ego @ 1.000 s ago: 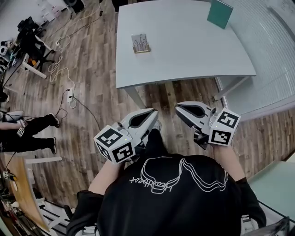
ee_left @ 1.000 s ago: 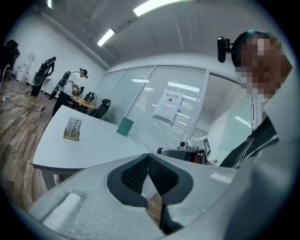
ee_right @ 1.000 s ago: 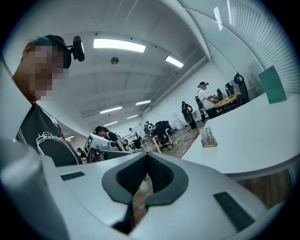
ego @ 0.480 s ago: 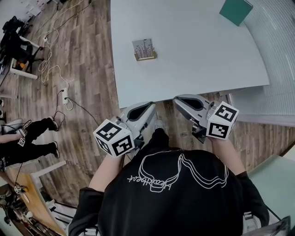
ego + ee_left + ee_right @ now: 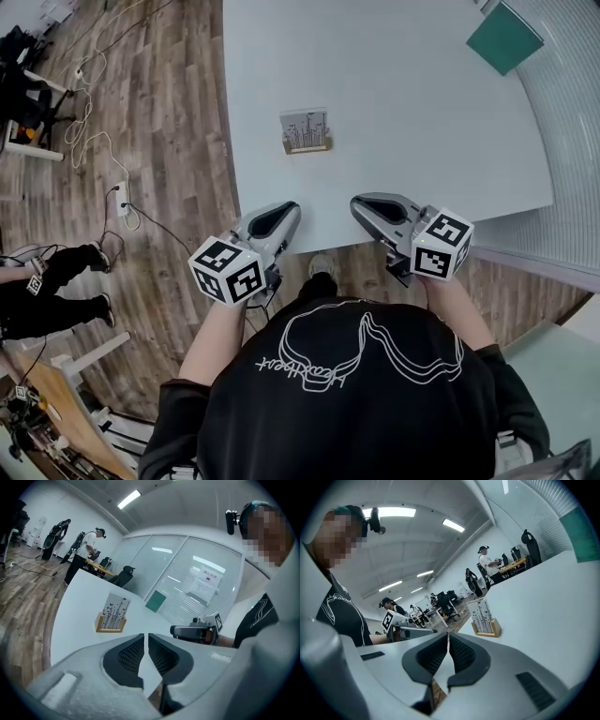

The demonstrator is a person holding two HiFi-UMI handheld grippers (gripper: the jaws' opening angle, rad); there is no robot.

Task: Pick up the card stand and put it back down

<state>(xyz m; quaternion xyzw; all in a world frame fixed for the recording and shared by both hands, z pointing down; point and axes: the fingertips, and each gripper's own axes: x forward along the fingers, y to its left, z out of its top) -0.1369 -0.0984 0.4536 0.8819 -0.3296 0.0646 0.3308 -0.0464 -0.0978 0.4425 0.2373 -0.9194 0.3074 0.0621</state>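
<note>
Hovering at table [image 5: 422, 122] edge, left claw [image 5: 287, 209] and right claw [image 5: 358, 202] closed.

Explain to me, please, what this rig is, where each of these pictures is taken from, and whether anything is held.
There is no robot: a person holds a two-jaw gripper in each hand; the cubes with square markers belong to them. The top-down picture comes from a camera on the person's head and shows the left gripper and the right gripper at the near edge of a pale table. The other two come from wide-angle cameras riding on each gripper, looking along its jaws. On the table stands a wooden card stand with a card in it, and a green flat item is at the far corner. Both grippers' jaws are together with nothing between them, so nothing is held; the card stand is ahead of them, untouched.
</note>
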